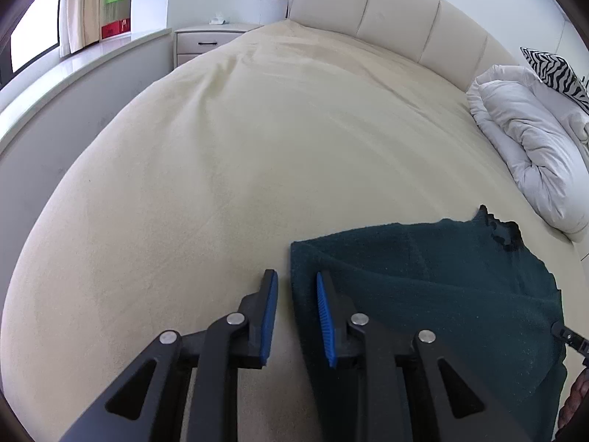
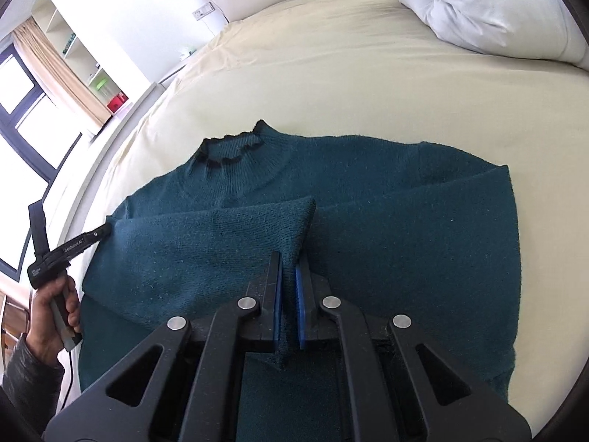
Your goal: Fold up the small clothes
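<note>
— What does my right gripper (image 2: 289, 261) have?

— From the right wrist view, low centre of the frame, its blue pads (image 2: 300, 294) are clamped on a fold of the teal sweater (image 2: 386, 221); the pinched cloth is a sleeve end that rises to a point just above the fingertips; the rest of the sweater lies flat on the cream bedsheet (image 2: 331, 81), its ruffled collar (image 2: 232, 147) toward the upper left of the garment.

— And my left gripper (image 1: 296, 280)?

— In the left wrist view, bottom centre, its jaws stand apart with nothing between them; the sweater's edge (image 1: 294, 258) lies just under the right-hand finger, the left-hand finger over bare sheet; in the right wrist view I see that same gripper at the left edge of the frame, its tip against the sweater's side, my hand (image 2: 51, 313) around the handle.

— Beyond that?

— A white duvet (image 1: 533, 147) bunched at the right of the frame; a padded headboard (image 1: 386, 11) along the top; a nightstand (image 1: 206, 38) at upper left.
</note>
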